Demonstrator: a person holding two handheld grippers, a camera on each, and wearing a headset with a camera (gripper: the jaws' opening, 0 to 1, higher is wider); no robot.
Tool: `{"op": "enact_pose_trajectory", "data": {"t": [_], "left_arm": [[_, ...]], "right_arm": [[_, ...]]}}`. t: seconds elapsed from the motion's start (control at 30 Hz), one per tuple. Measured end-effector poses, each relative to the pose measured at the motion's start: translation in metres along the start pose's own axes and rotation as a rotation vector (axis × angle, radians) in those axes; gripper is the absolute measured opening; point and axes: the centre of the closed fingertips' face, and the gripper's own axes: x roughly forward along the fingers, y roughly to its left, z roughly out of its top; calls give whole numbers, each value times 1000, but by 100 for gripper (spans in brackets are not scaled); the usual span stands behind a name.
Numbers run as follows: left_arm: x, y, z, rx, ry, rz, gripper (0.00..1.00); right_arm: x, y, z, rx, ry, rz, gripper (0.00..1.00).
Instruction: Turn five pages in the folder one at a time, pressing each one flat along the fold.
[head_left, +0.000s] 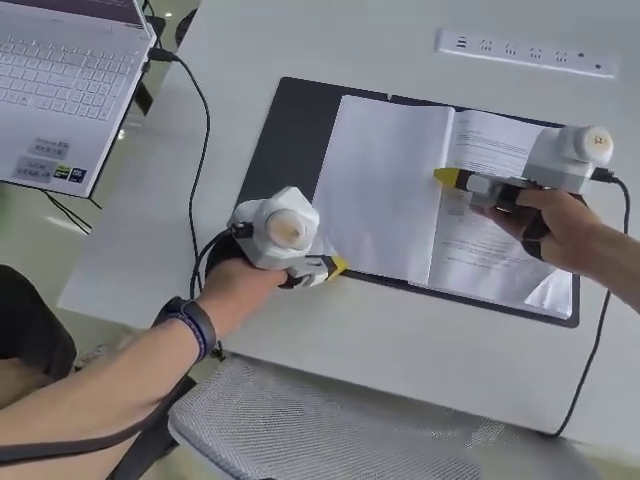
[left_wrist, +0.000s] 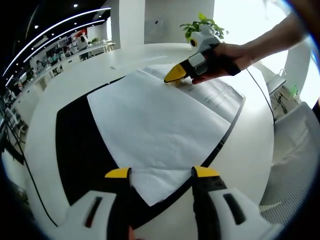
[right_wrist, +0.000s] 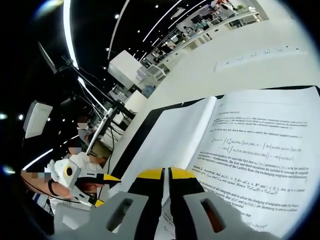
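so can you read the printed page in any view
Head view: even light, text on the printed page too small. Left gripper view: fisheye bowing, bright backlight washes it out. Right gripper view: text sharp, background dark.

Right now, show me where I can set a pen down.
Bare table runs along the near edge below the folder, and between folder and power strip. Crowded: laptop and cable on the left, left gripper at the folder's corner, right gripper on the printed page.

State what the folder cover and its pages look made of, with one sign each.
Folder cover: probably matte black plastic or card; it lies flat and dull, without glare. Pages: thin white paper; the sheets bow slightly, and the right one carries print.
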Motion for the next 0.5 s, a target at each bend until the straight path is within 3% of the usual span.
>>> {"op": "enact_pose_trajectory", "data": {"t": [0.27, 0.5], "left_arm": [[2, -1, -1, 7, 2, -2, 48], [4, 1, -2, 11, 8, -6, 48]], "right_arm": [[1, 0, 1, 19, -28, 22, 0], [8, -11, 12, 29, -51, 23, 0]]}}
